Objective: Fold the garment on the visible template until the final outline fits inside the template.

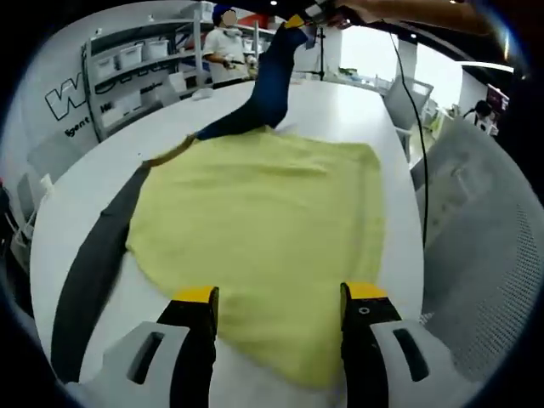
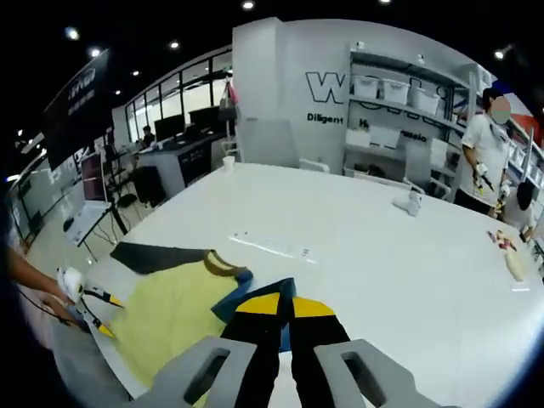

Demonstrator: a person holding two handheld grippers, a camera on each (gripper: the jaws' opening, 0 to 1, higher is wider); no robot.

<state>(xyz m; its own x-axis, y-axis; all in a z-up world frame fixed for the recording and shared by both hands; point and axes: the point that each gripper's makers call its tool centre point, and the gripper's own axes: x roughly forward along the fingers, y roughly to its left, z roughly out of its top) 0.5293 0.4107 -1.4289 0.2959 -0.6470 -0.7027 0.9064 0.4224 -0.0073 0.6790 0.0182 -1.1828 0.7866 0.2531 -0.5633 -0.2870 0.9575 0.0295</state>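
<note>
in the left gripper view, the left gripper [image 1: 279, 299] rises from six o'clock with its yellow-tipped jaws spread wide and nothing between them, hovering over the near hem of the yellow garment [image 1: 263, 229]. the garment lies spread flat across the white table [image 1: 340, 106], filling the middle of the view. a dark grey template [image 1: 89, 272] shows from under its edge toward eight o'clock. past the far edge of the yellow cloth, toward twelve o'clock, a blue sleeve [image 1: 270, 85] is lifted steeply off the table, pinched at its top by the right gripper [image 1: 299, 23]. farther off at eleven o'clock a person [image 1: 225, 51] stands by white shelves [image 1: 127, 72].

in the right gripper view, the right gripper [image 2: 279, 310] comes up from six o'clock with its jaws closed together on the blue sleeve [image 2: 234, 304]. the yellow garment [image 2: 166, 319] sits toward eight o'clock, its brownish collar [image 2: 223, 265] near the blue cloth, and the template [image 2: 157, 257] reaches toward nine o'clock. at the table's edge near nine o'clock a small yellow-tipped tool, probably the left gripper [image 2: 85, 302], looks blurred. a white object [image 2: 410, 202] sits far off at two o'clock.
</note>
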